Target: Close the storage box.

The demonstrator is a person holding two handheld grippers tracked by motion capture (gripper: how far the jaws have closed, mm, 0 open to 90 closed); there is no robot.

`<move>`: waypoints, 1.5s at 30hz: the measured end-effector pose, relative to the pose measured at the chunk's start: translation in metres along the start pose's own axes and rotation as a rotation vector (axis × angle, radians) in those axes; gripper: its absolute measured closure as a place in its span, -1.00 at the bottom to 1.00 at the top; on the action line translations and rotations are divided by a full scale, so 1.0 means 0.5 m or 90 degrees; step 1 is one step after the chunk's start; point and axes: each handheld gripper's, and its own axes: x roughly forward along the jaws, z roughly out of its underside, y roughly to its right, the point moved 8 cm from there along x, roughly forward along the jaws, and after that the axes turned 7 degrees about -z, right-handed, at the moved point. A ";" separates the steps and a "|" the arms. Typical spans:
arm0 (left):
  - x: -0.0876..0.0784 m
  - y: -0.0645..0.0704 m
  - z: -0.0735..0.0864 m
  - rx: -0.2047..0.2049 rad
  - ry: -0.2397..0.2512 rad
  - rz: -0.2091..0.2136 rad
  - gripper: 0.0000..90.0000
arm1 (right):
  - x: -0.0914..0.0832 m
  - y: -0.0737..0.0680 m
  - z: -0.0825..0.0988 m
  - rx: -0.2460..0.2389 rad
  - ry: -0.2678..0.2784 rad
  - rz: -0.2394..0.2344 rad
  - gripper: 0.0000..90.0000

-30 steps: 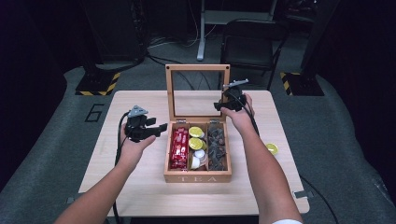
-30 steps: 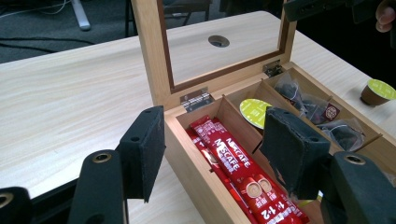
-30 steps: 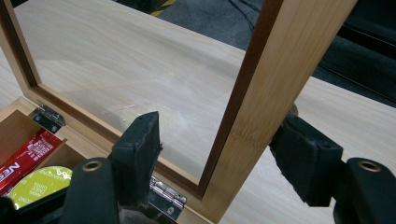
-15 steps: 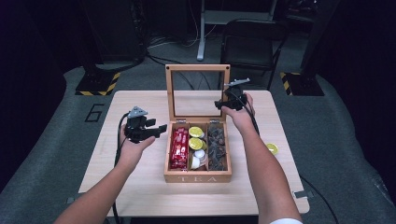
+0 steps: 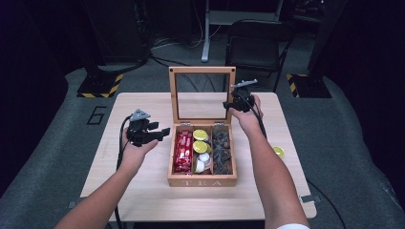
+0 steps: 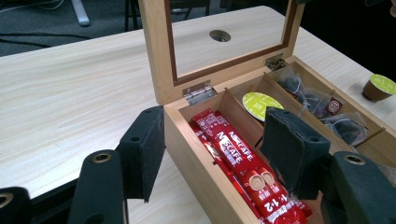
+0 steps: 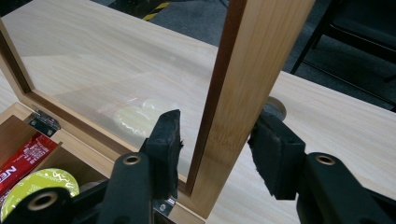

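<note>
At the box's back right corner, the right gripper (image 5: 237,101) (jaws just closing) straddles the upright glass-paned wooden lid (image 7: 247,84), not yet pressing; left gripper (image 5: 155,133) waits open, left of the wooden tea box (image 5: 203,181).

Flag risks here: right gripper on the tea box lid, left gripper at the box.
1. Right gripper has just been closing around the lid frame; a gap shows at one pad, so it may slip.
2. Left gripper straddles the box wall unclamped, so the box could slide.
3. The lid could pinch the left gripper.
</note>
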 end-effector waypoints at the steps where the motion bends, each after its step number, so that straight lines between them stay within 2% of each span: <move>1: 0.000 0.000 0.000 0.004 -0.001 0.000 -0.12 | -0.001 0.001 0.000 0.000 -0.001 0.009 0.28; 5: 0.000 0.000 0.000 0.004 -0.001 0.000 -0.12 | -0.004 0.005 -0.001 0.011 0.000 0.018 0.39; 10: 0.000 -0.002 0.002 0.003 -0.002 0.000 -0.12 | -0.005 0.005 0.000 0.028 0.001 0.010 0.41; 18: -0.001 -0.002 0.003 -0.003 -0.001 0.000 -0.13 | -0.009 0.004 0.001 0.025 -0.001 0.012 0.42; 28: -0.008 -0.002 -0.012 -0.002 0.006 -0.004 -0.13 | -0.017 -0.003 0.003 0.015 -0.002 0.021 0.42; 34: -0.009 0.002 -0.019 0.008 0.003 -0.006 -0.13 | -0.027 -0.008 0.010 0.007 0.011 0.017 0.44; 44: -0.014 0.004 -0.051 0.013 0.015 -0.010 -0.13 | -0.045 -0.020 0.020 -0.004 0.022 0.016 0.44; 45: -0.014 0.001 -0.063 0.011 0.021 -0.013 -0.12 | -0.048 -0.023 0.023 -0.007 0.027 0.016 0.44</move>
